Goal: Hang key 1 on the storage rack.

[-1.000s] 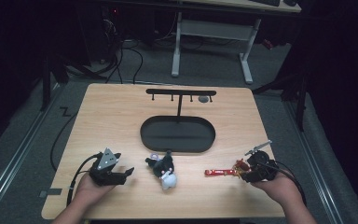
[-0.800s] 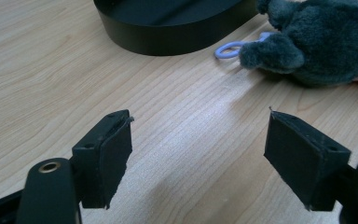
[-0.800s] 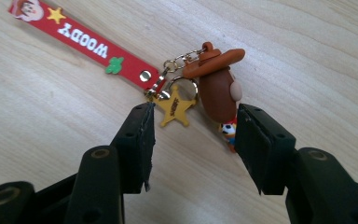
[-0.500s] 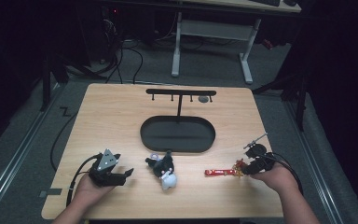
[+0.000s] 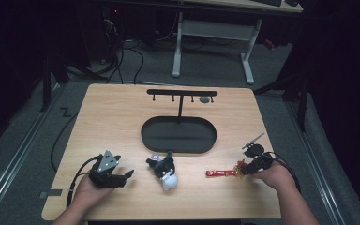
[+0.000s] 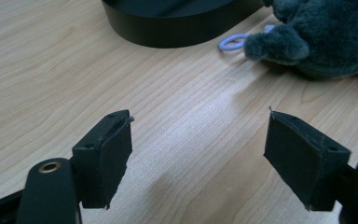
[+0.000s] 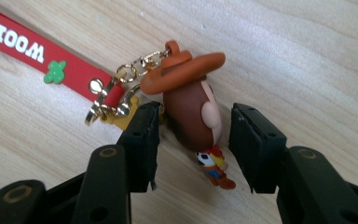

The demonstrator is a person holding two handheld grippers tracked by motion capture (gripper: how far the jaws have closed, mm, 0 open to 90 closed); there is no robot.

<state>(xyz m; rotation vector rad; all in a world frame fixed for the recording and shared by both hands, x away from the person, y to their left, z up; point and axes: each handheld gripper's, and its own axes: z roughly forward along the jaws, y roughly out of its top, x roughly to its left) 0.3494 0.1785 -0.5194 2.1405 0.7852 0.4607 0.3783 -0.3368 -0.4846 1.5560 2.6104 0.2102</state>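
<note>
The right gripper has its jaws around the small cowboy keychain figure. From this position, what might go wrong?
1. The right gripper stands open around the figure's rounded head, with a gap on the one side; closing there, the smooth head may slip out.
2. The jaw on the chain side sits against the gold clasp; it may pinch the clasp rather than the figure.
3. The red strap lies loose on the table, so on lifting it will likely dangle and swing.

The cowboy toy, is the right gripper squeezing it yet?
Apart. The right gripper view shows the cowboy toy lying between the right gripper's open jaws, with bare table visible on each side of its head.
</note>
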